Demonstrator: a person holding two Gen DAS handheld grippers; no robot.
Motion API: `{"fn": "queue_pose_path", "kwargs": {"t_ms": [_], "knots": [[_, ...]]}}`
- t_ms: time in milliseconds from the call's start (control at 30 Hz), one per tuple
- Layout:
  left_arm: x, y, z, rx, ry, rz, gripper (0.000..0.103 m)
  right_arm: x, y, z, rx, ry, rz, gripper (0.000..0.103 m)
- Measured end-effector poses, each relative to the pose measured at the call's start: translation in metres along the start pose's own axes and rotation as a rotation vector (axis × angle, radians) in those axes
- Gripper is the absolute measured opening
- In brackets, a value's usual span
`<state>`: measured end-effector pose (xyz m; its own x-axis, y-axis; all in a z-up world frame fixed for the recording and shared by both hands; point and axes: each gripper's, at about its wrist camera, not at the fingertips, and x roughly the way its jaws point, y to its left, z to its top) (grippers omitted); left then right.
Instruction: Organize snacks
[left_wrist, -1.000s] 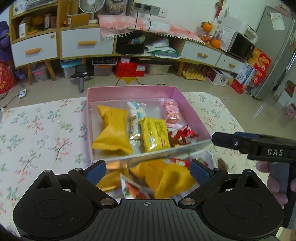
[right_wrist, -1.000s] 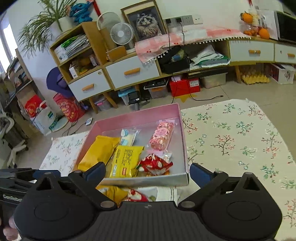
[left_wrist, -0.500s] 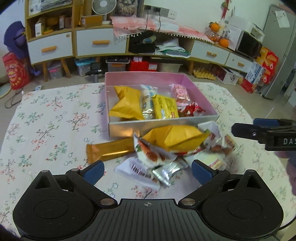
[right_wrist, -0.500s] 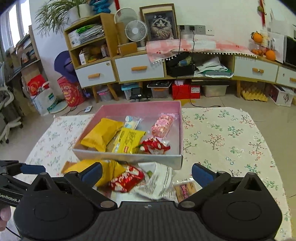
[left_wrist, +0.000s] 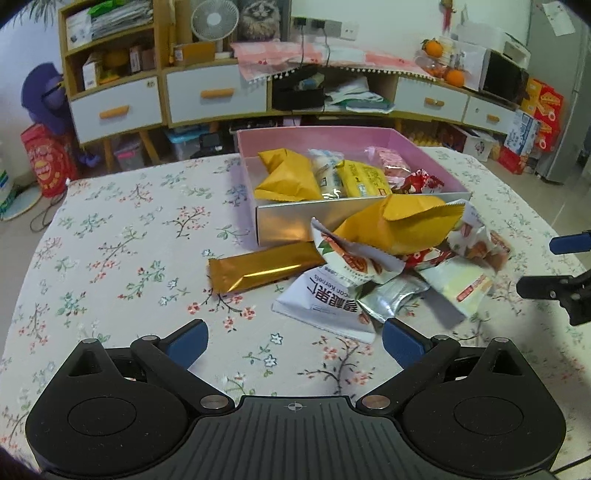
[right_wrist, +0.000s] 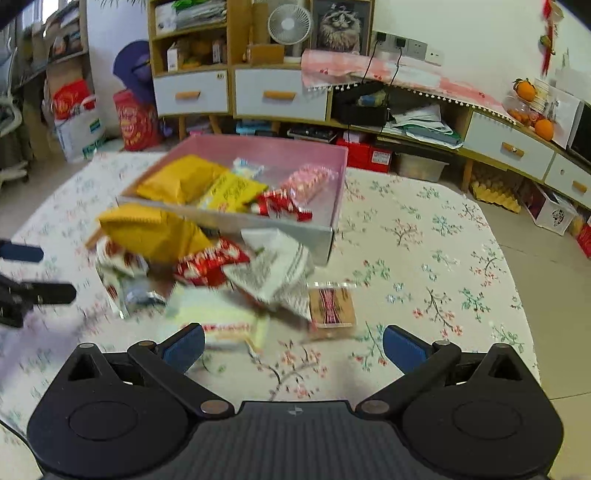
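A pink box (left_wrist: 317, 134) (right_wrist: 334, 221) on the floral table holds several snack packs. A heap of loose snacks lies in front of it: a yellow bag (left_wrist: 402, 225) (right_wrist: 147, 232), a gold bar (left_wrist: 258, 267), a white kernels pack (left_wrist: 325, 310), a silver pack (left_wrist: 391, 297), a red pack (right_wrist: 210, 262), a brown cracker pack (right_wrist: 330, 306). My left gripper (left_wrist: 294, 343) is open and empty, short of the heap. My right gripper (right_wrist: 293, 347) is open and empty too, just short of a pale yellow pack (right_wrist: 218, 317). Each gripper shows in the other's view, the right gripper (left_wrist: 554, 266) and the left gripper (right_wrist: 33, 271).
The floral tablecloth (left_wrist: 122, 236) has bare room left of the box and on the right side (right_wrist: 424, 258). Beyond the table stand white drawer cabinets (left_wrist: 214, 94), shelves, a fan (right_wrist: 290, 24) and floor clutter.
Both grippers have pulled back and up from the box. The heap of loose snacks in front of it has come fully into view. The right wrist view has swung left.
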<state>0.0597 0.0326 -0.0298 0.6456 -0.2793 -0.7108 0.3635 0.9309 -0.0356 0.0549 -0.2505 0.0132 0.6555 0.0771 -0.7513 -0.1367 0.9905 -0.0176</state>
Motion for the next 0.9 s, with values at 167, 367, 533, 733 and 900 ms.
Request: {"fn": "queue_pose_path", "kwargs": {"t_ms": [167, 367, 533, 733, 900], "knots": [[0.012, 0.0, -0.006, 0.047, -0.029, -0.023, 0.101, 0.004, 0.007, -0.008, -0.047, 0.011, 0.013, 0.079], [0.025, -0.003, -0.007, 0.06, -0.033, -0.093, 0.101, 0.007, 0.018, -0.012, -0.108, 0.003, 0.078, 0.079], [0.03, -0.009, -0.003, 0.089, -0.055, -0.127, 0.101, 0.016, 0.025, -0.016, -0.14, 0.026, 0.112, 0.079], [0.038, -0.008, 0.005, 0.049, -0.048, -0.16, 0.099, 0.03, 0.028, -0.014, -0.138, 0.041, 0.133, 0.079], [0.039, -0.011, 0.01, 0.034, -0.054, -0.17, 0.086, 0.039, 0.035, -0.011, -0.13, 0.039, 0.149, 0.079]]}}
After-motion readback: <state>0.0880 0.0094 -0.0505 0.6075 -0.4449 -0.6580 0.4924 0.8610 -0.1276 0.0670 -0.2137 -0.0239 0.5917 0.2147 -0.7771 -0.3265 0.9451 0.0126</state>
